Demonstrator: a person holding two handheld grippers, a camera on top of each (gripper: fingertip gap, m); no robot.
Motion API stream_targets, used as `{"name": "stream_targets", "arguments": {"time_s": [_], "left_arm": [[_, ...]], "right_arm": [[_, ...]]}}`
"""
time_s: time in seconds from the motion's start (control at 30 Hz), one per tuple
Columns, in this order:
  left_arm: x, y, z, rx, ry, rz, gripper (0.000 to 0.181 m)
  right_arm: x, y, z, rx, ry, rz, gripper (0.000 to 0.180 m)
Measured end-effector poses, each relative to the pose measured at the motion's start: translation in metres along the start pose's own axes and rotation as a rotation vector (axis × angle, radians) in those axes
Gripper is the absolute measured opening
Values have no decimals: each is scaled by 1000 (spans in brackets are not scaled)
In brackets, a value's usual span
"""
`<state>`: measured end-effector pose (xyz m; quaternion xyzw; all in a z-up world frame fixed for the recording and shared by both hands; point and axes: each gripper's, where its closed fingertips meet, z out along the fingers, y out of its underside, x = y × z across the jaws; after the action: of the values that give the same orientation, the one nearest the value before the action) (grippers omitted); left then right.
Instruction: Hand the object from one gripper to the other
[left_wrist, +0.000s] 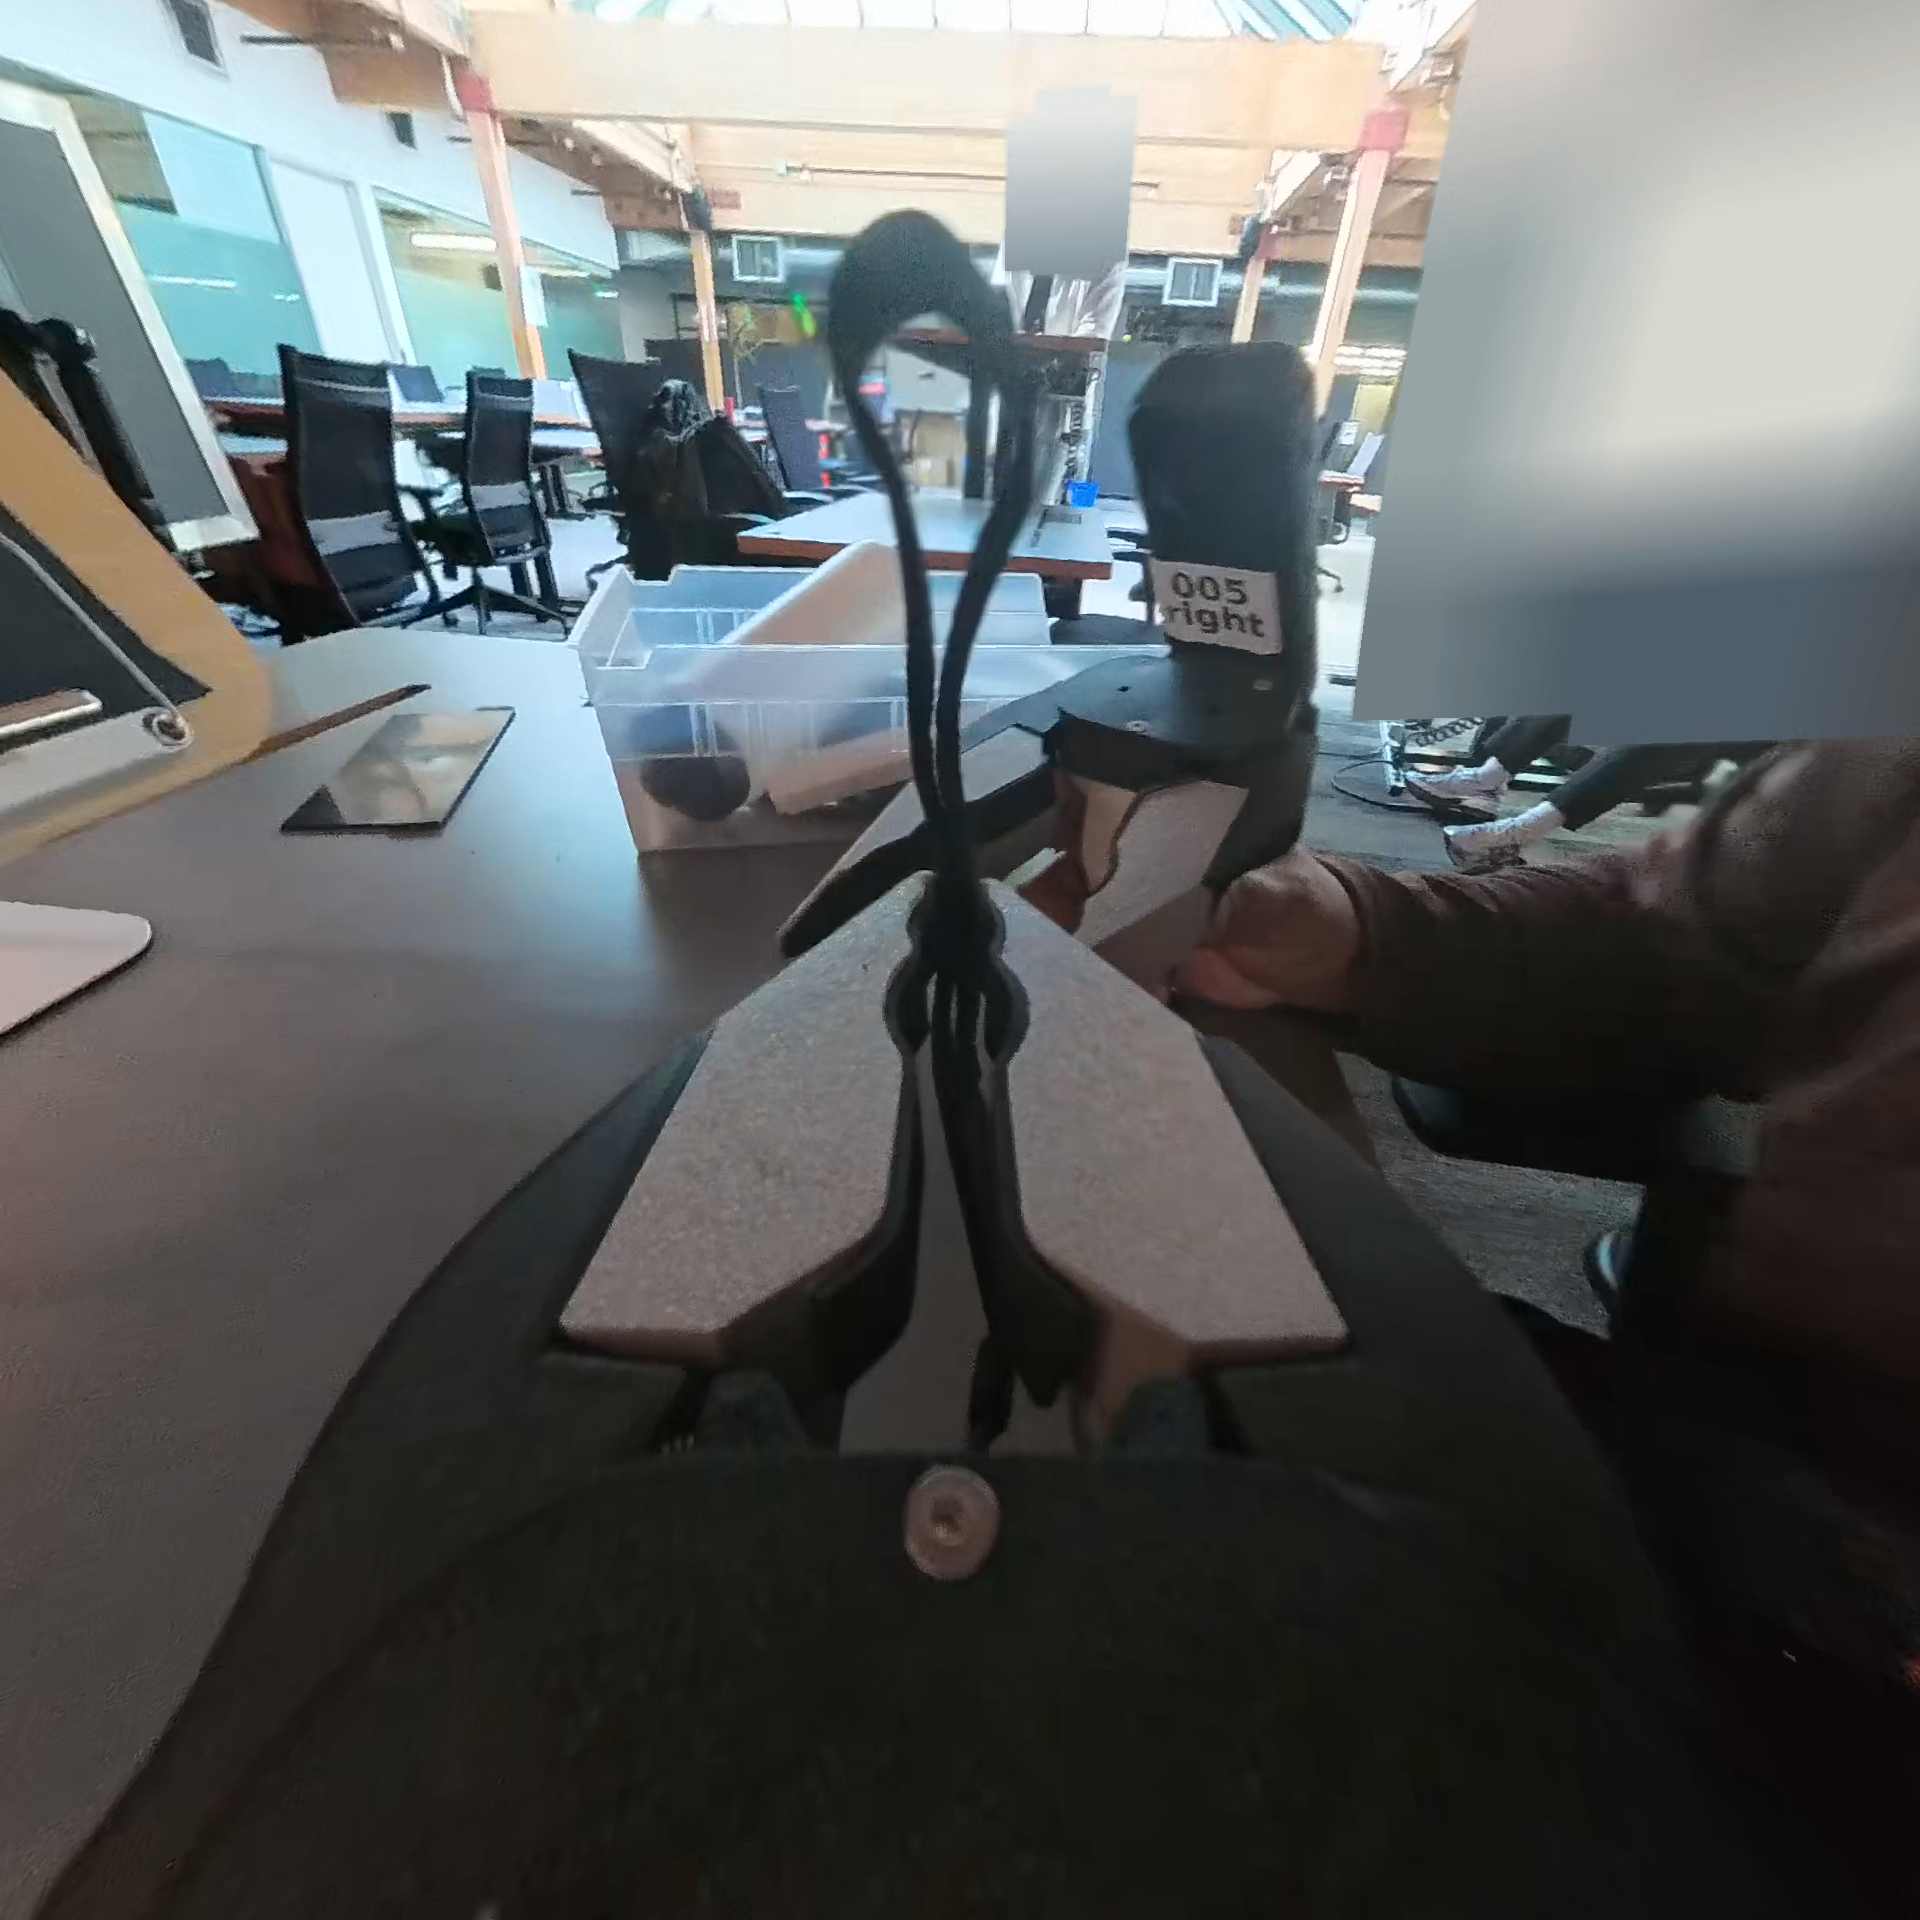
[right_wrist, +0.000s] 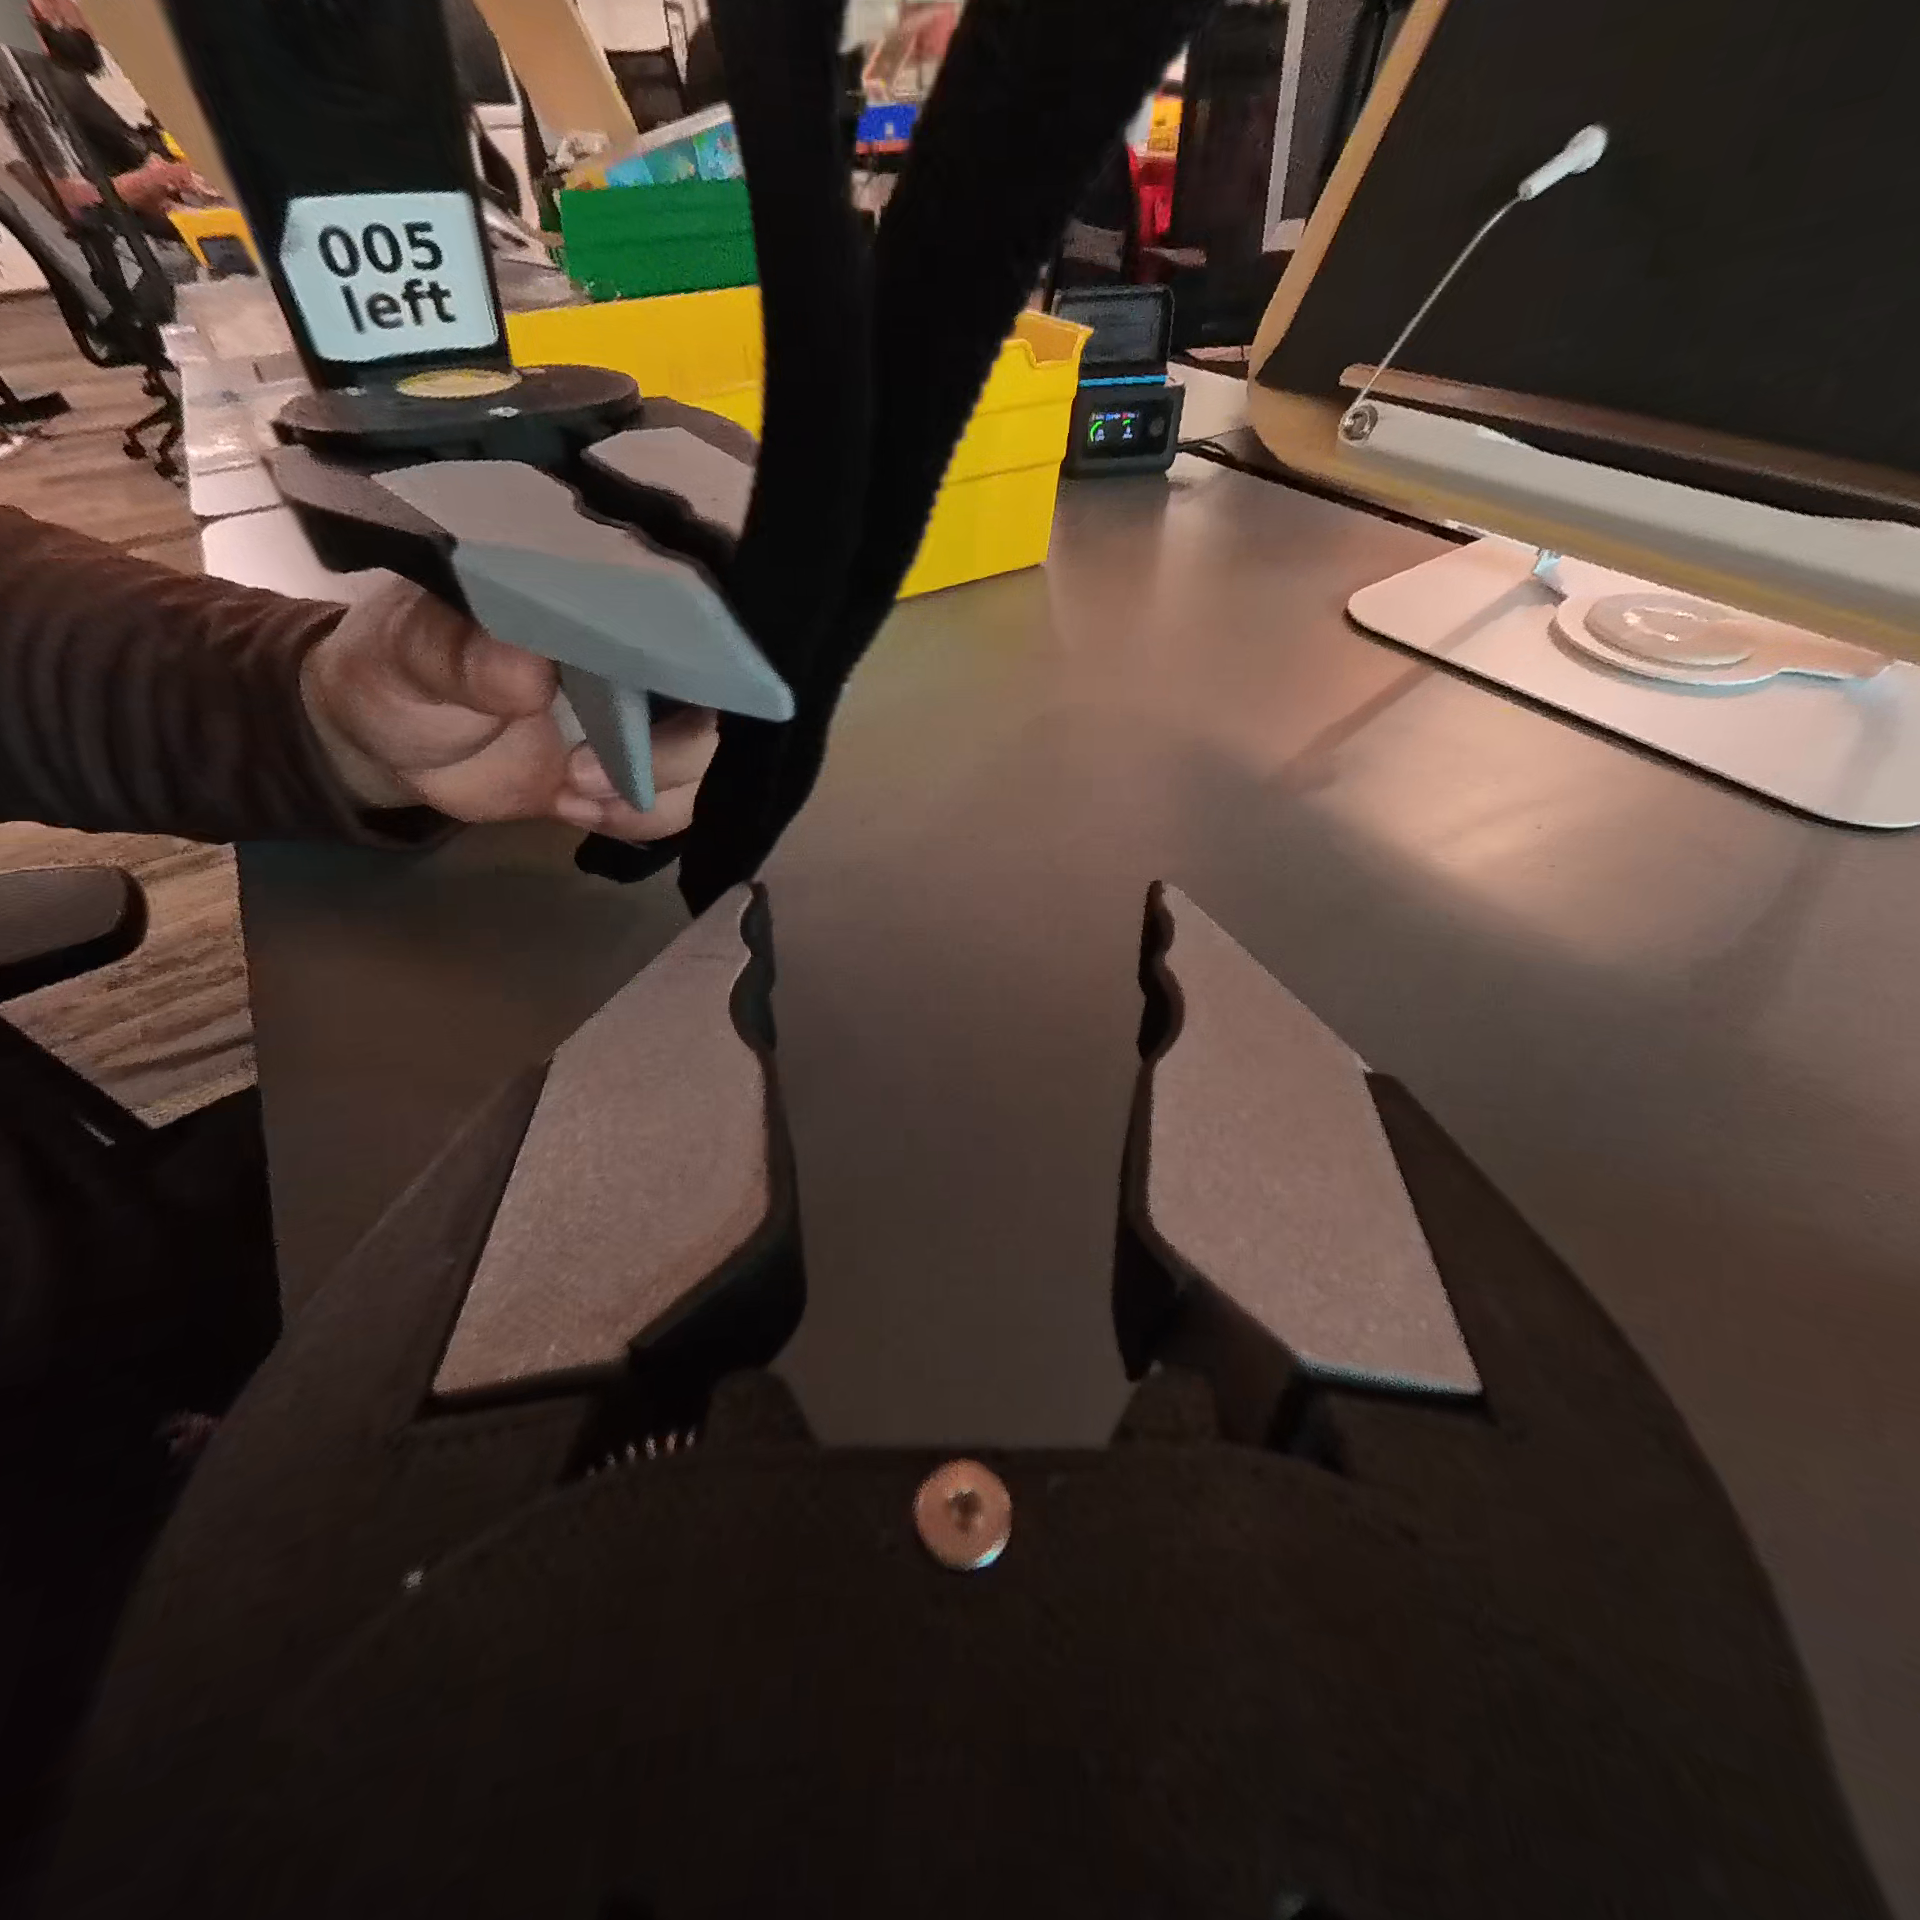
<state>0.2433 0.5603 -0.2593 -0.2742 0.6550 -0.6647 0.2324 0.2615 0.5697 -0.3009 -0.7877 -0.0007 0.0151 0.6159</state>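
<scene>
I see the dark desk (left_wrist: 364, 1039) filling most of both views, and I place everything against it. On its far edge in the left wrist view sits a clear plastic bin (left_wrist: 727, 717), with a flat black phone (left_wrist: 400, 758) lying on the desk to the bin's left. In the right wrist view a yellow bin (right_wrist: 997, 457) stands at the desk's back, and a monitor's silver base (right_wrist: 1662, 696) rests to the right.

My left gripper (left_wrist: 951, 935) is clamped tight on a black looped strap (left_wrist: 925, 416), which rises above the desk. My right gripper (right_wrist: 956, 935) hovers over the desk with its jaws spread wide, empty, and the strap (right_wrist: 831, 416) hangs just off its left fingertip.
</scene>
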Motion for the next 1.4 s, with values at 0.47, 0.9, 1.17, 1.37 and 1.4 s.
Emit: {"name": "stream_targets", "arguments": {"time_s": [0.47,0.9,1.17,1.37,1.4], "left_arm": [[30,-28,11,119,70,-99,1],[-3,-29,42,188,194,-179,1],[-5,-17,50,148,271,-222,2],[14,-20,42,139,321,-184,2],[16,-19,41,126,320,-175,2]], "right_arm": [[8,28,-45,-144,389,-536,27],[38,5,-47,46,149,65,56],[28,-26,-55,299,-93,243,63],[17,-36,-55,345,-120,229,63],[12,-42,-56,365,-142,234,59]]}}
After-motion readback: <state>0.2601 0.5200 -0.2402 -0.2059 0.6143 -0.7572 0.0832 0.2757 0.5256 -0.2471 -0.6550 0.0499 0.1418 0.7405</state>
